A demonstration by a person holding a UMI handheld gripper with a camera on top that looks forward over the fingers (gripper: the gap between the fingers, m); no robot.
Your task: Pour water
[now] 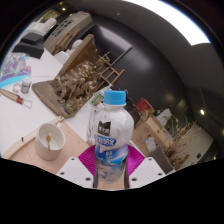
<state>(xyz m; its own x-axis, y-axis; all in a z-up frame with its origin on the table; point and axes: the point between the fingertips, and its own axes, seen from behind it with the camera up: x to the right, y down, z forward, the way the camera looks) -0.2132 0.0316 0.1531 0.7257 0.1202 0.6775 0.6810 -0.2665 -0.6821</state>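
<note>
The gripper (pixel 110 172) holds a capped water bottle (pixel 111 135) upright, its two fingers pressed against the bottle's lower sides, narrowed only to the bottle's width. Kept vertical, the bottle probably spills nothing while being carried. Just left of the bottle stands a white cup (pixel 49 140) with a stick in it, likely the pouring target. Behind the bottle sits a wooden model (pixel 85 80).
</note>
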